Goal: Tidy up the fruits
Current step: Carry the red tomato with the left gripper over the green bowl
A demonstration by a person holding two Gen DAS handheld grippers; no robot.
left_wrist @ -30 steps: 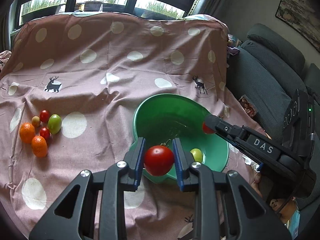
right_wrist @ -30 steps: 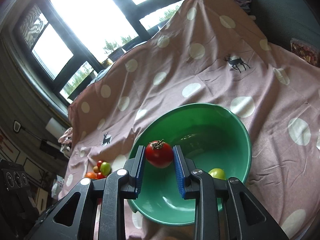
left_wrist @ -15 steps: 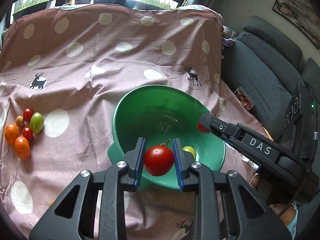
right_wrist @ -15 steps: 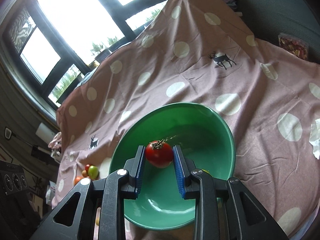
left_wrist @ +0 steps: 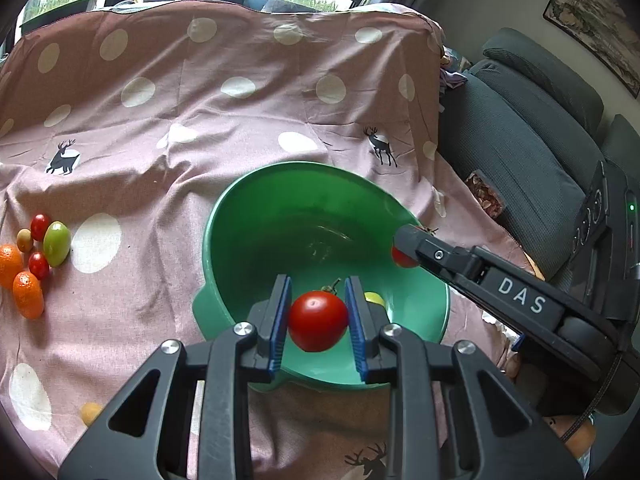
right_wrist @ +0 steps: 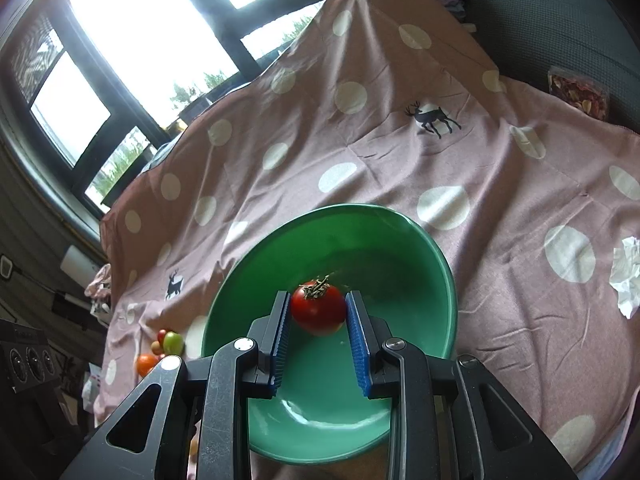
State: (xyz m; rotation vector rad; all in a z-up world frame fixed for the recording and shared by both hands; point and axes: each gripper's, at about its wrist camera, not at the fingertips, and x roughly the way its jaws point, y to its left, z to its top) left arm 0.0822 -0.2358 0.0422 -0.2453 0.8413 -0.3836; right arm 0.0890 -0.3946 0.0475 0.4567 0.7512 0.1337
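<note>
On the far left of the pink dotted cloth (left_wrist: 224, 128) lies a small heap of fruit: an orange (left_wrist: 9, 260) at the edge, a second orange (left_wrist: 27, 294) nearer, two small red tomatoes (left_wrist: 40, 216) (left_wrist: 39, 265), a small tan fruit (left_wrist: 25, 240) and a green tomato (left_wrist: 57, 243), all touching or just beside one another. Nearer, by the left gripper's frame, a yellow fruit (left_wrist: 90, 413) shows in part.

The left gripper (left_wrist: 318, 316) is clamped on a red tomato (left_wrist: 318, 321), its blue pads pressing both sides, the stem pointing away. The tomato hangs over the near part of the green bowl (left_wrist: 256, 208), which stands on the cloth right of the heap and well apart from it. Inside the bowl, a pale green fruit (left_wrist: 374, 298) peeks out just right of the left gripper's right finger; whether it rests on the bottom cannot be told.

From the right, the right gripper (right_wrist: 318, 312) reaches over the bowl's right rim. It is clamped on a second red tomato (right_wrist: 318, 307), stem up, held over the inside of the bowl. In the left wrist view only a sliver of this tomato shows at that gripper's tip.

Right of the bowl, a crumpled white tissue (right_wrist: 626, 280) lies on the cloth. Beyond the cloth's right edge stands a grey sofa (left_wrist: 520, 136), with a clear packet (left_wrist: 486, 196) of reddish bits on its seat.
</note>
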